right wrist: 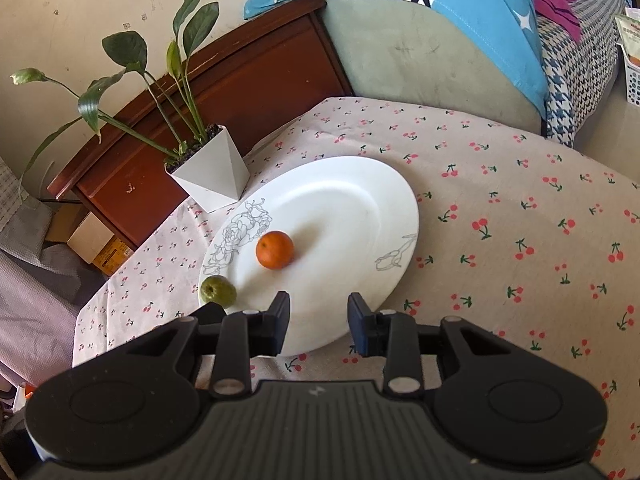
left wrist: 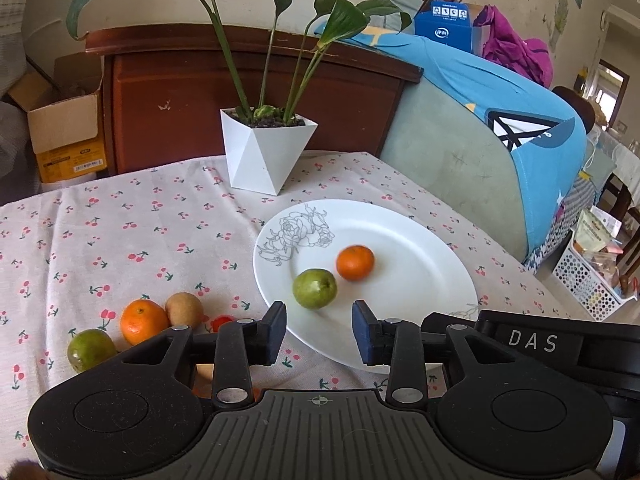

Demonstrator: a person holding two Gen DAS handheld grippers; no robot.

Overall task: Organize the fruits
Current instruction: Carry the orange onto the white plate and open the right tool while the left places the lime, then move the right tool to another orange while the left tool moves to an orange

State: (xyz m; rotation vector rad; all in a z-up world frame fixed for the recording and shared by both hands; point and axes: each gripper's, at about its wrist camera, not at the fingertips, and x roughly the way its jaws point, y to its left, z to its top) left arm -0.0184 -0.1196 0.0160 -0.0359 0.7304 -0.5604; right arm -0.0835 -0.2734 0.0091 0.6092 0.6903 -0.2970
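Left tool (left wrist: 319,330) hovered with jaws parted and nothing between them, just short of the green fruit (left wrist: 314,288) and orange (left wrist: 355,262) lying side by side on the white plate (left wrist: 420,280). Right tool (right wrist: 319,322) likewise gaped empty over the plate's near rim. Farther left on the cherry-print surface (left wrist: 120,224) lay another orange (left wrist: 143,321), a brown fruit (left wrist: 185,309) and a second green fruit (left wrist: 90,349), close together, with a potted plant (left wrist: 264,152) behind.
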